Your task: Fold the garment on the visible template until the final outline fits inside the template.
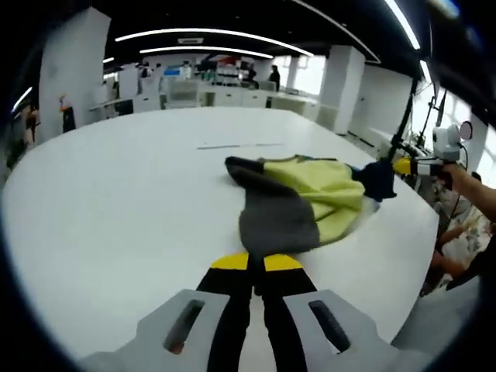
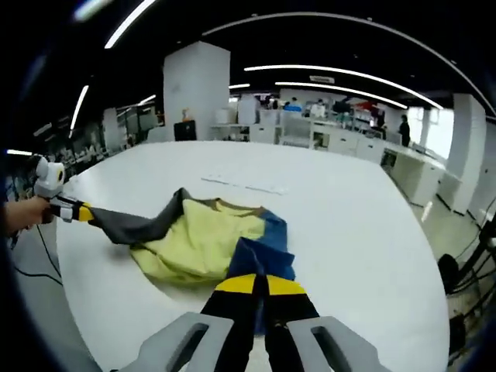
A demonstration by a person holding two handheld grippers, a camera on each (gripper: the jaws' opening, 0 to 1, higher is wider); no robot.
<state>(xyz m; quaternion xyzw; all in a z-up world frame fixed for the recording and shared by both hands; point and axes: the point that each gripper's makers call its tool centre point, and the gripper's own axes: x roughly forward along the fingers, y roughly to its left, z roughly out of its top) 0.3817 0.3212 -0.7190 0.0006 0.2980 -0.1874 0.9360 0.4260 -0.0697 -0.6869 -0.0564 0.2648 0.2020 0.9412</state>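
A garment (image 1: pixel 325 190) with a yellow body, one grey sleeve (image 1: pixel 275 217) and one blue sleeve (image 1: pixel 378 178) lies crumpled on the white table (image 1: pixel 116 186). My left gripper (image 1: pixel 256 263) is shut on the grey sleeve's end. My right gripper (image 1: pixel 404 166) comes in from the right, holding the blue sleeve. In the right gripper view, my right gripper (image 2: pixel 260 287) is shut on the blue sleeve (image 2: pixel 260 252), with the yellow body (image 2: pixel 198 240) beyond it. The left gripper (image 2: pixel 77 211) pulls the grey sleeve (image 2: pixel 143 225) out to the left. Thin pale template marks (image 1: pixel 240 146) (image 2: pixel 244 186) lie on the table behind the garment.
The table's curved edge (image 1: pixel 422 232) runs close by the garment, with a person's arm (image 1: pixel 473 186) beyond it. A black stand (image 1: pixel 403 116) rises at the right. Desks and white pillars (image 2: pixel 198 89) fill the room far behind.
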